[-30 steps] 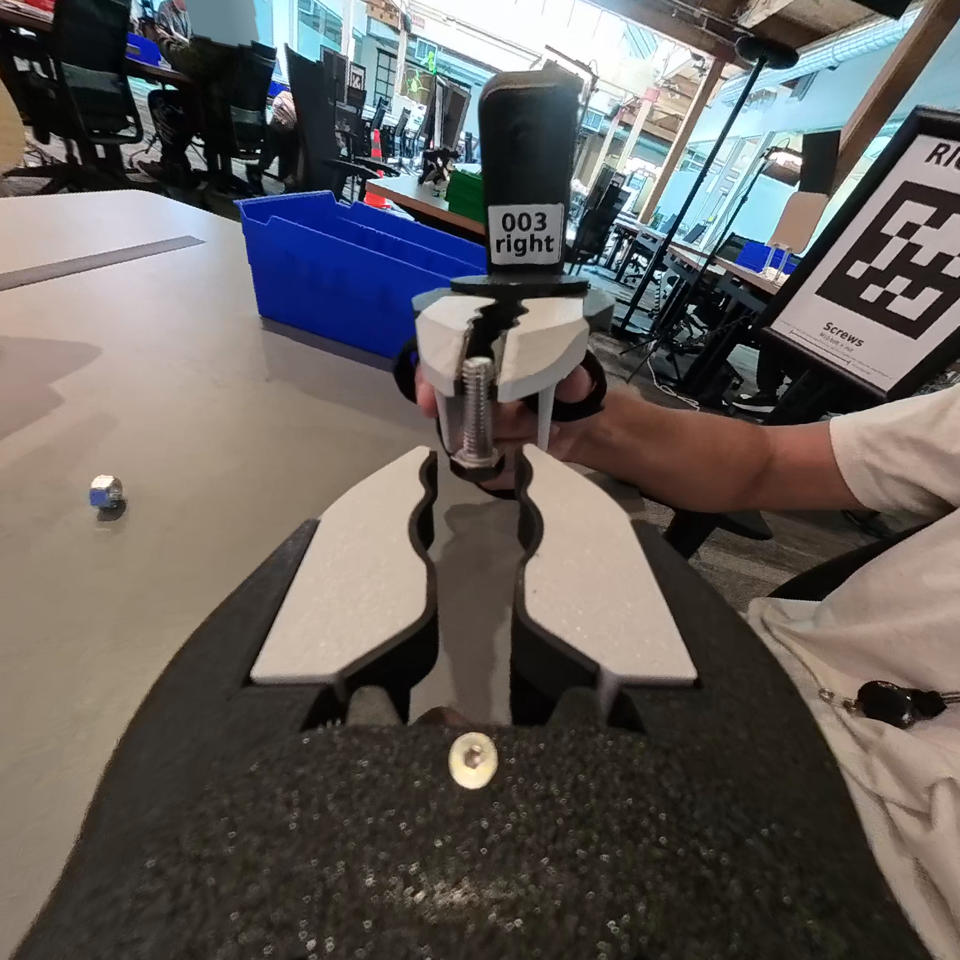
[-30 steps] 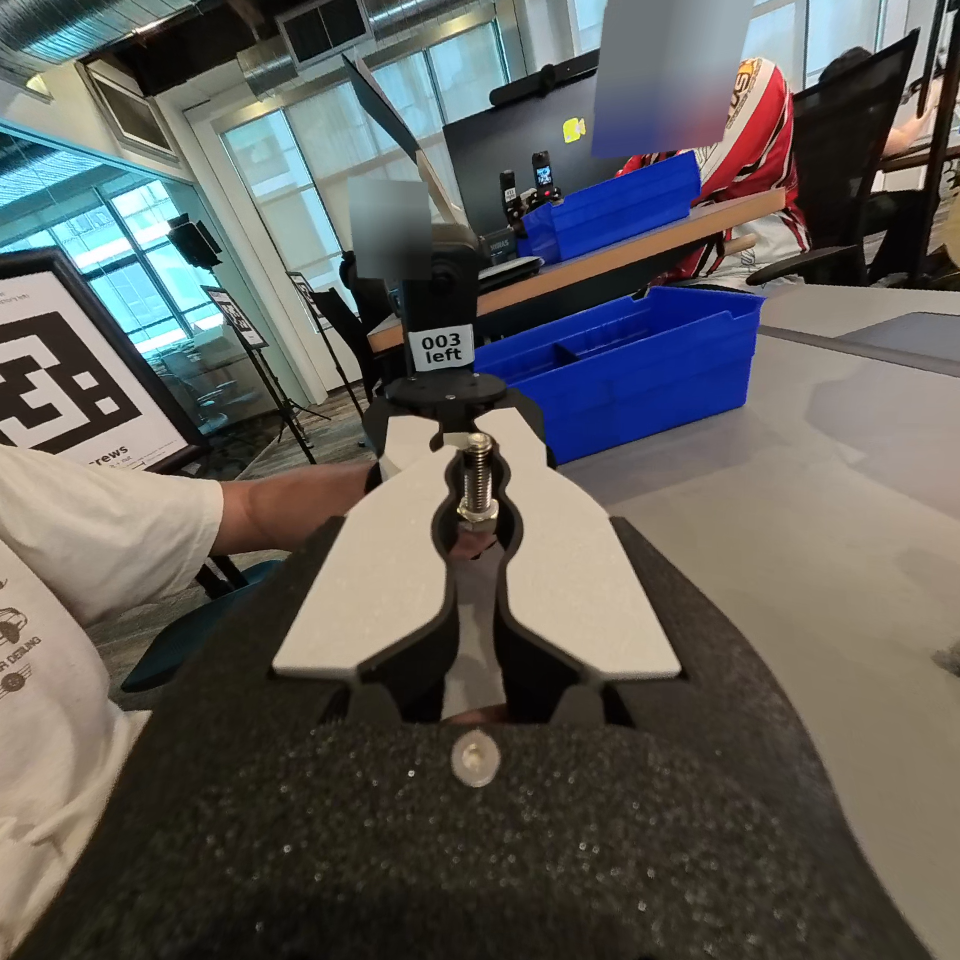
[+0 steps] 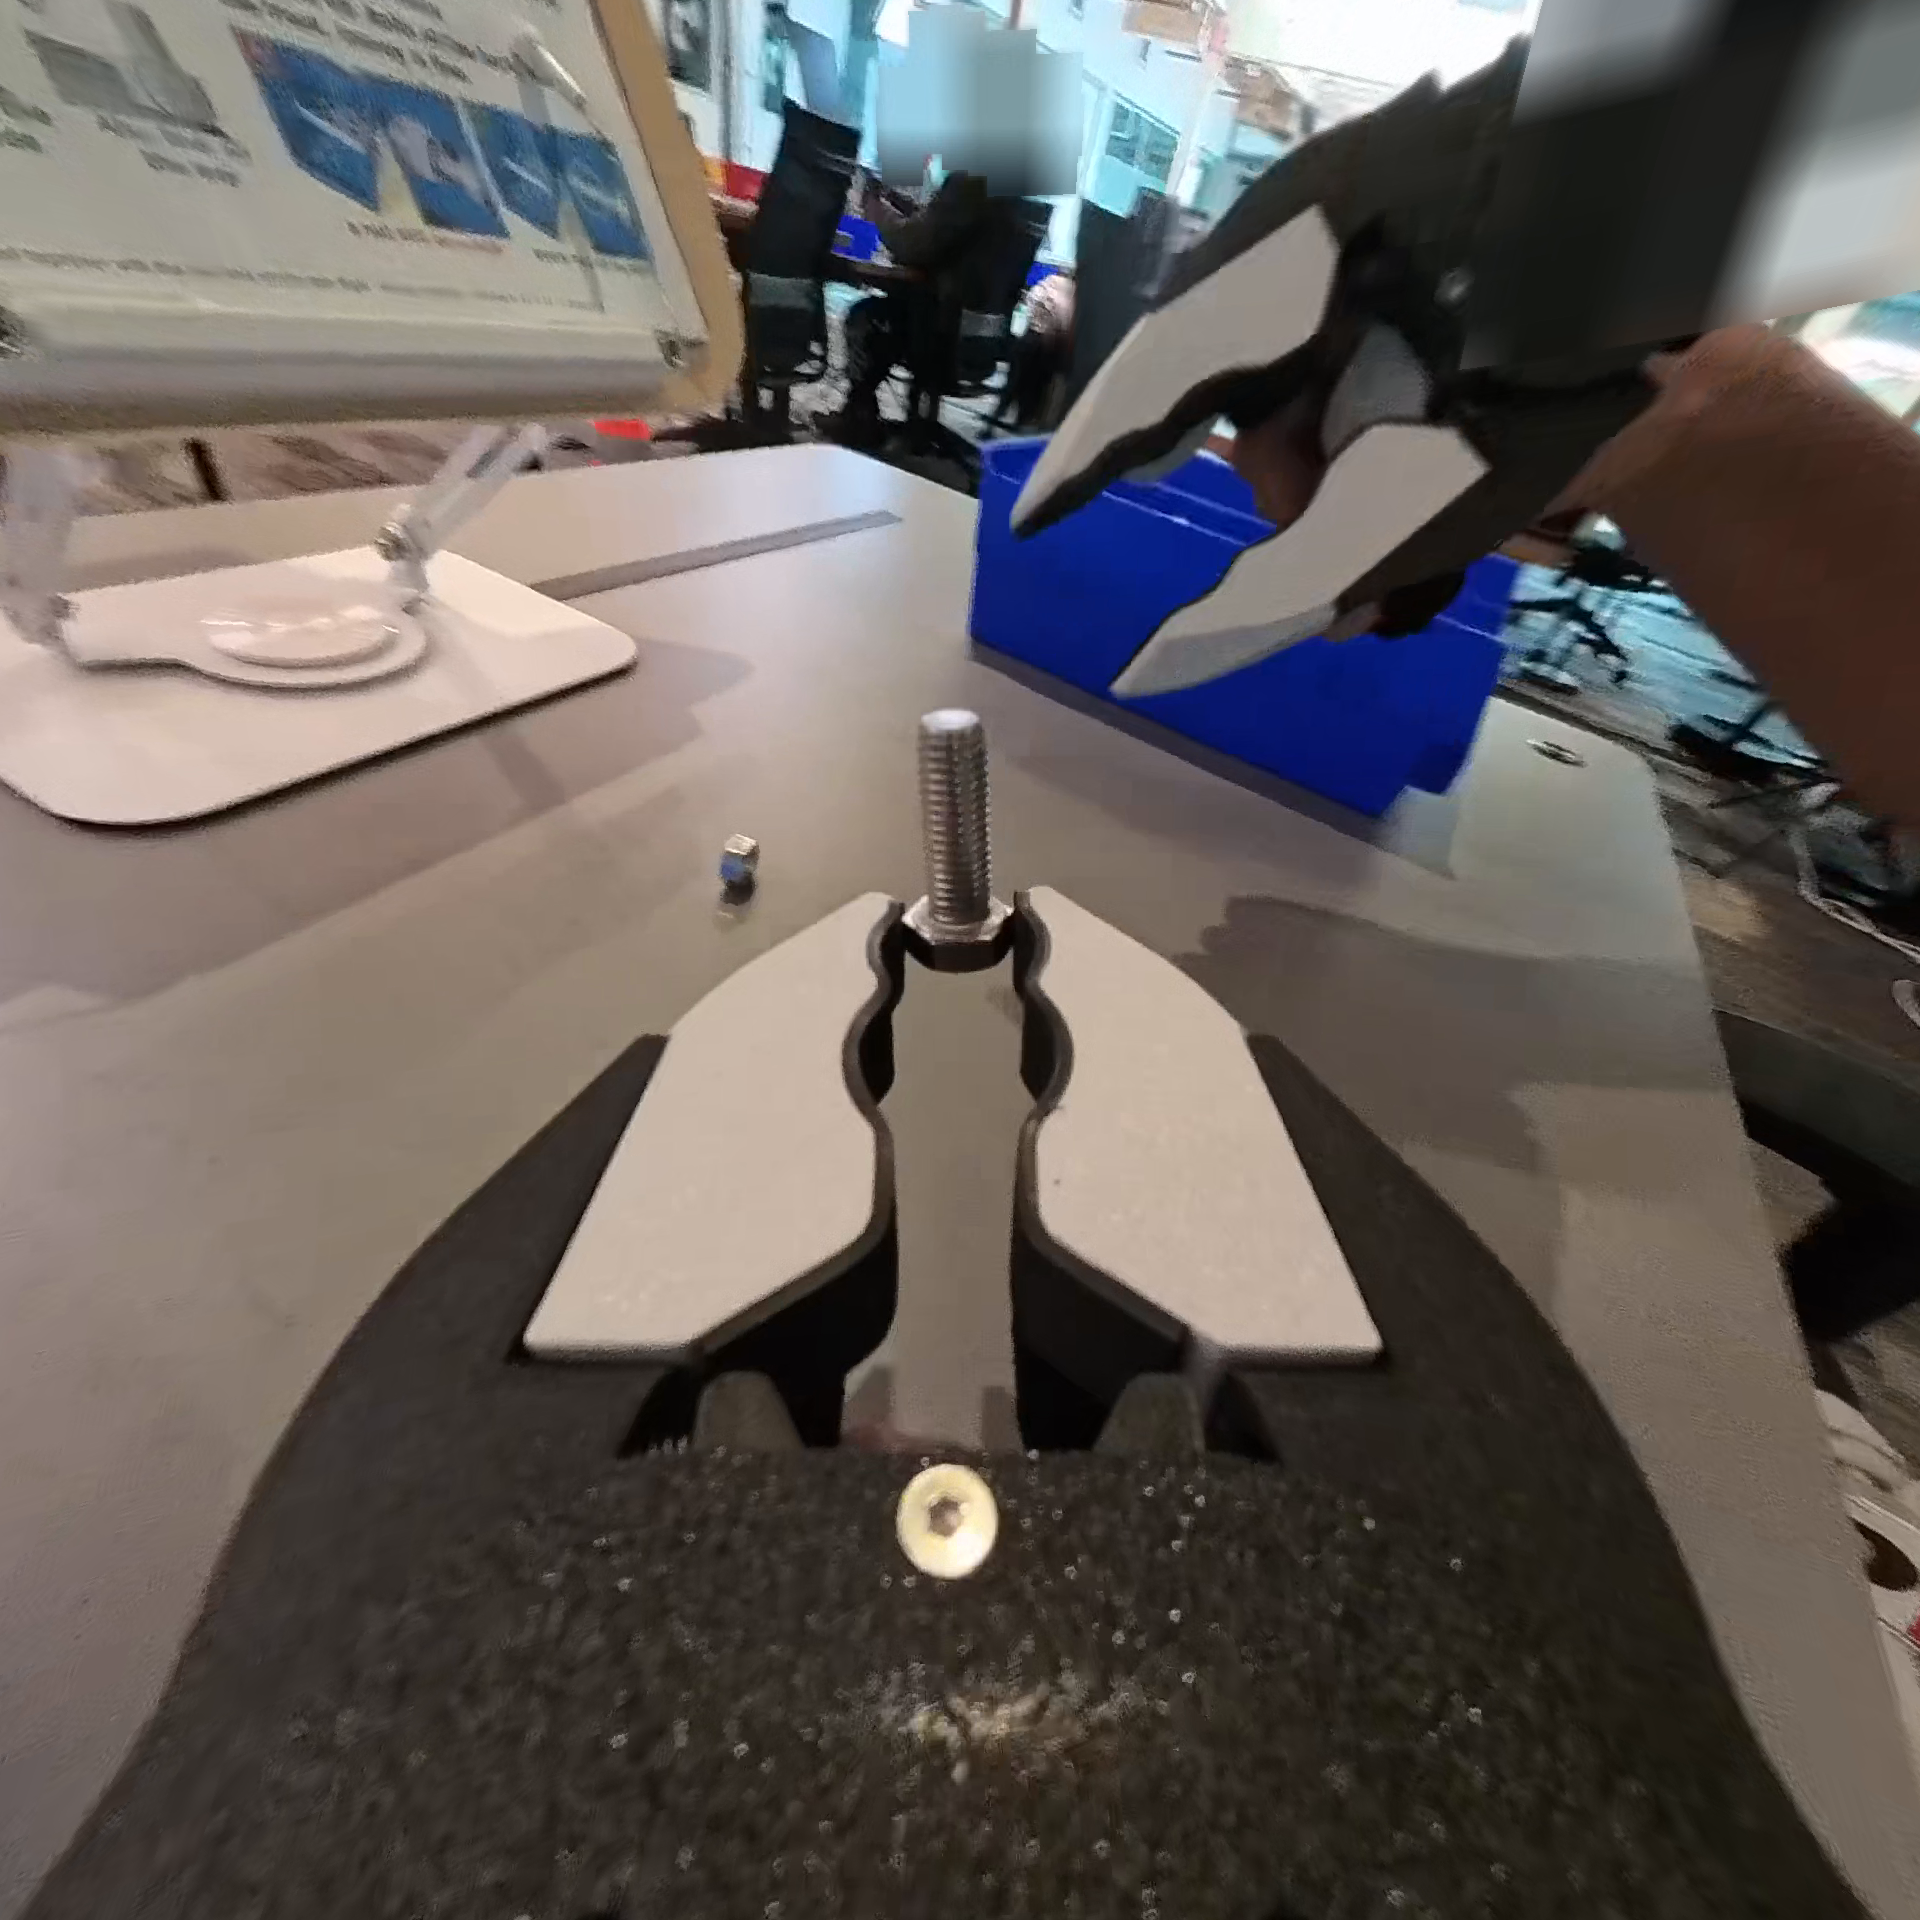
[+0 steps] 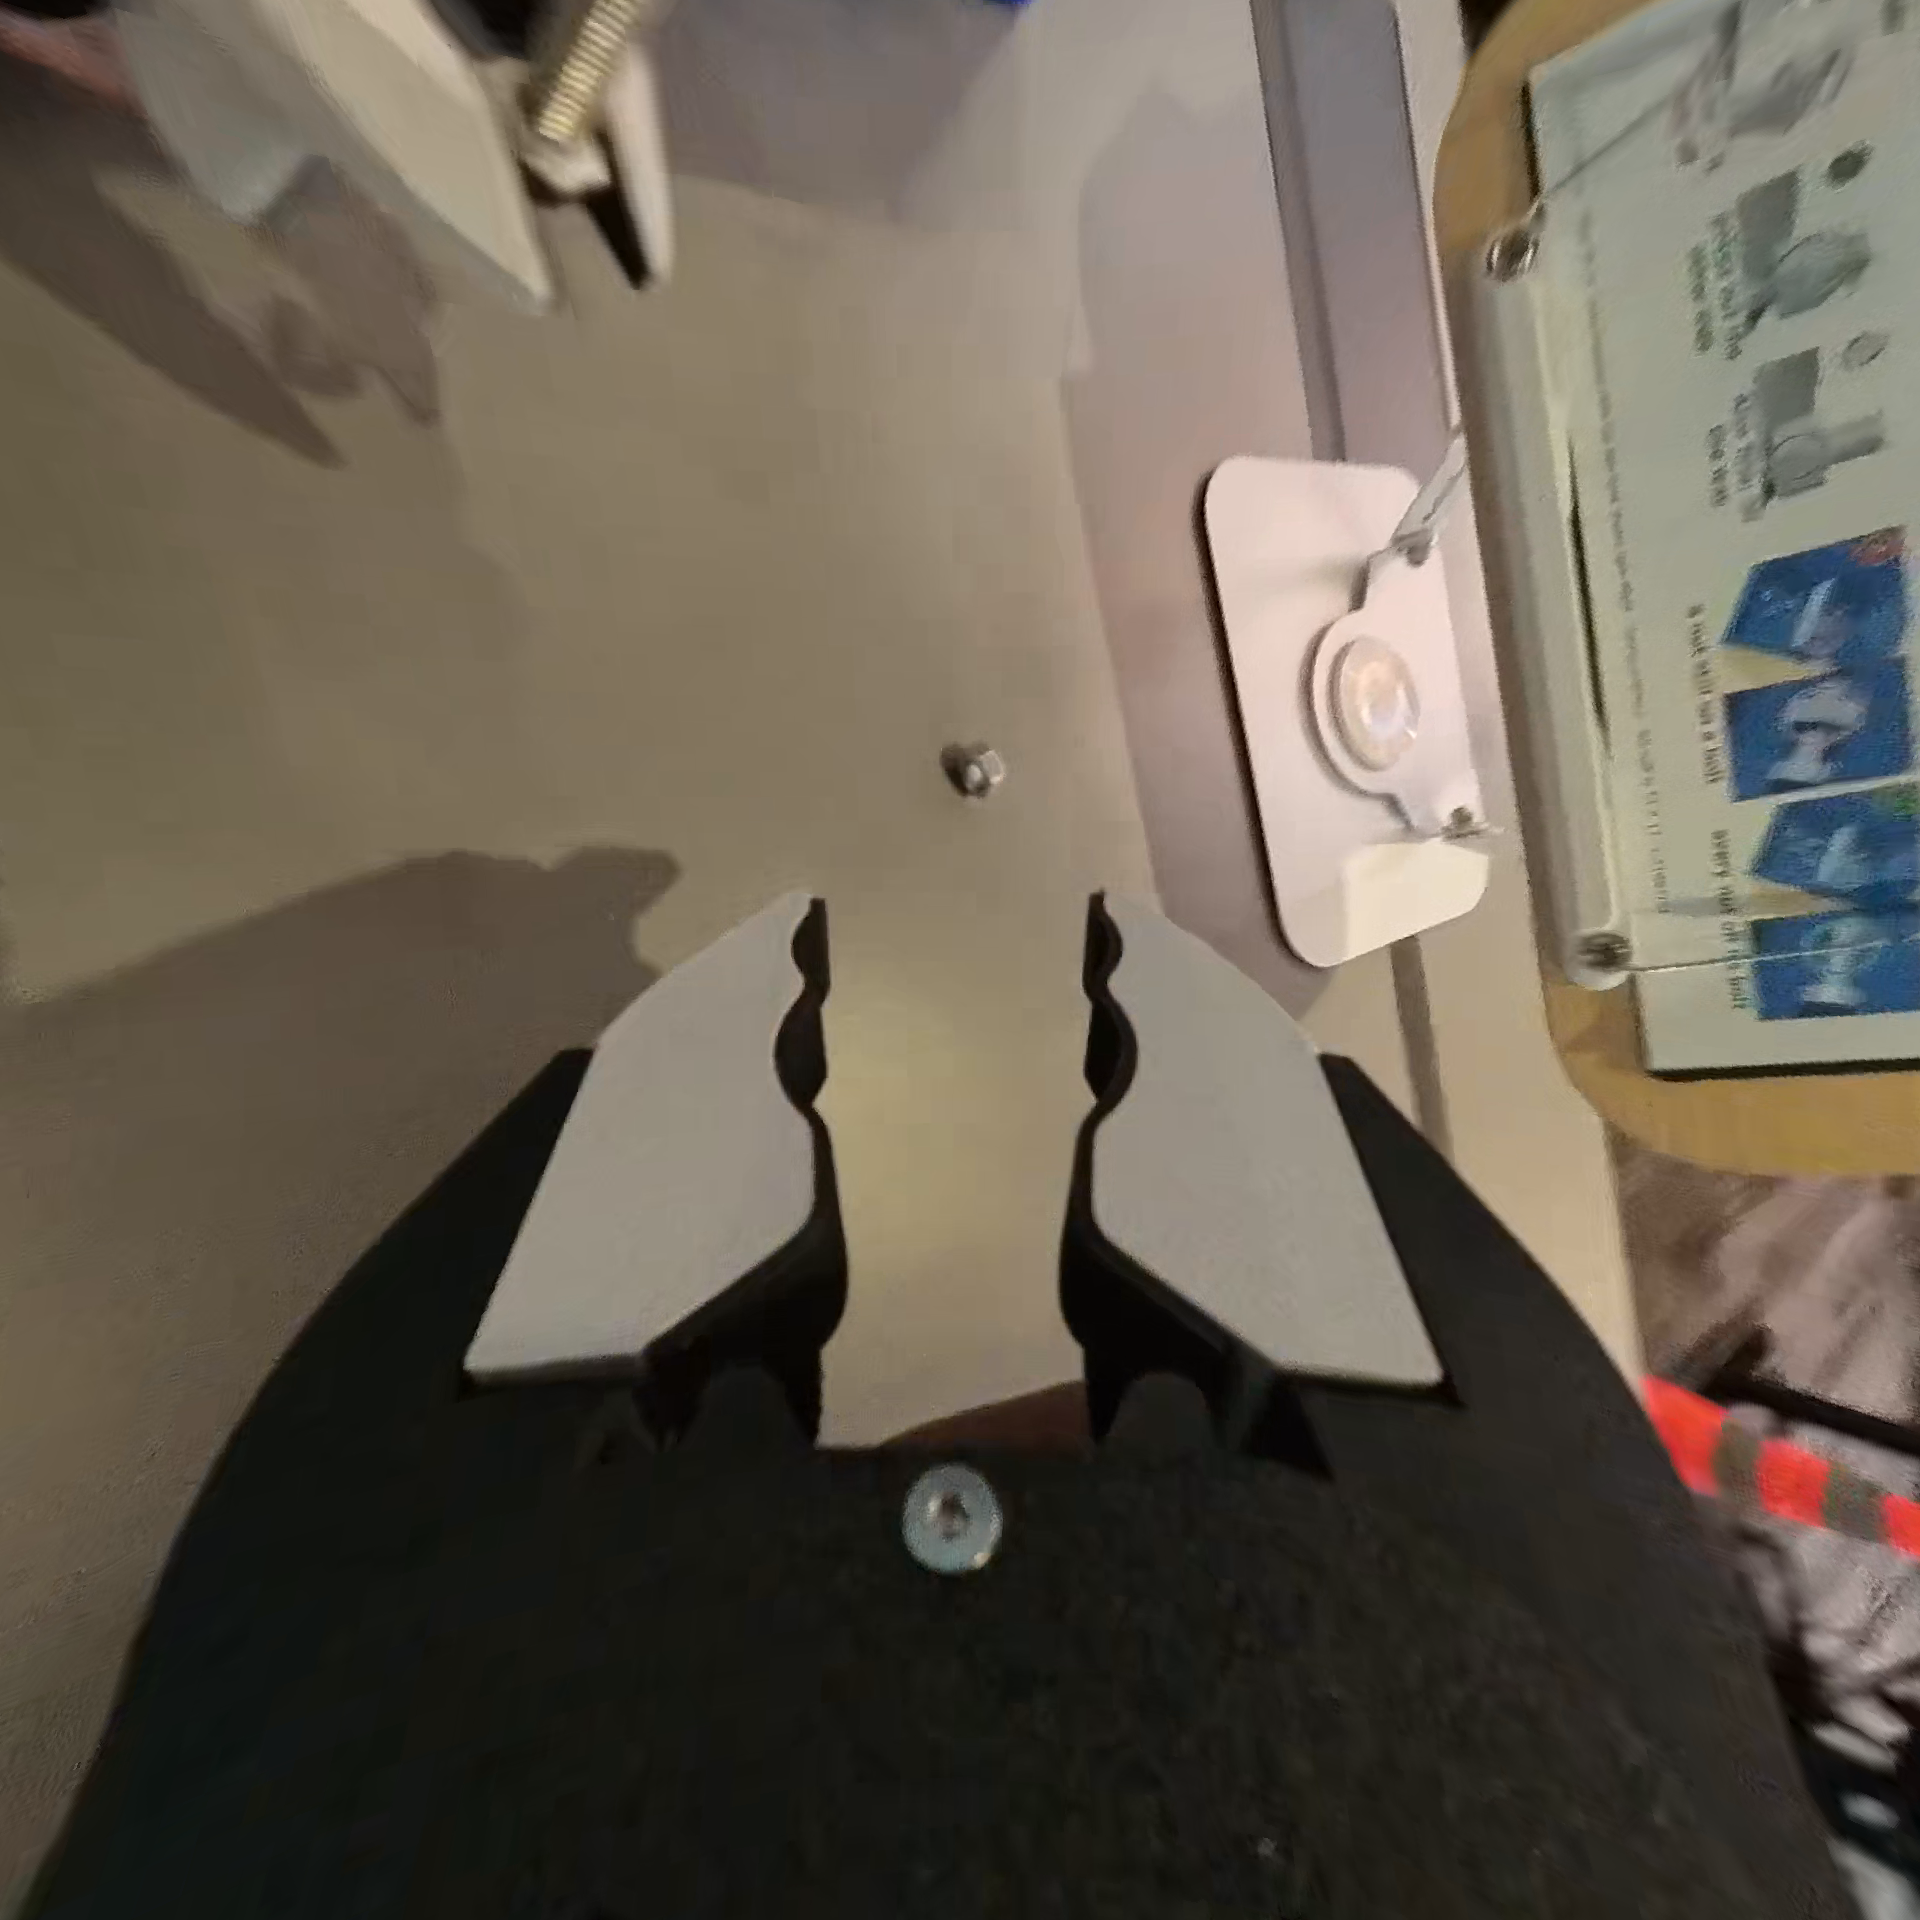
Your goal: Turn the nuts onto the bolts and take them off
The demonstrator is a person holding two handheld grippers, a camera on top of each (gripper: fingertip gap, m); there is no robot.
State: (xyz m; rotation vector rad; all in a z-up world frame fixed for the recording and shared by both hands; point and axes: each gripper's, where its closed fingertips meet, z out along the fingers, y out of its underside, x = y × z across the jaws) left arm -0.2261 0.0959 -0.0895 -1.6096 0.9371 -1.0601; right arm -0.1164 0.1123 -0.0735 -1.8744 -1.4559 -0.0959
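Note:
My left gripper [image 3: 954,935] is shut on the hex head of a steel bolt [image 3: 954,821], which stands upright with its thread pointing up, above the grey table [image 3: 312,1091]. A small nut [image 3: 738,860] lies on the table just left of the bolt. My right gripper [image 3: 1075,603] hangs open and empty above and to the right of the bolt. In the right wrist view the right gripper [image 4: 956,909] looks down at the table, with the nut [image 4: 971,771] just beyond its tips. The left gripper [image 4: 587,239] with the bolt [image 4: 566,83] is at the top left.
A blue bin [image 3: 1299,665] stands on the table behind the right gripper. A sign on a white stand with a flat base [image 3: 312,665] is at the left; the base also shows in the right wrist view [image 4: 1351,707]. The table edge runs along the right. There is about 12 centimeters between the tips of the two grippers. The nut [image 4: 971,771] is about 15 centimeters from both grippers' fingertips.
The bolt has passed from my right gripper to my left, which now grips its head. The right gripper has opened and swung over the table toward the loose nut.

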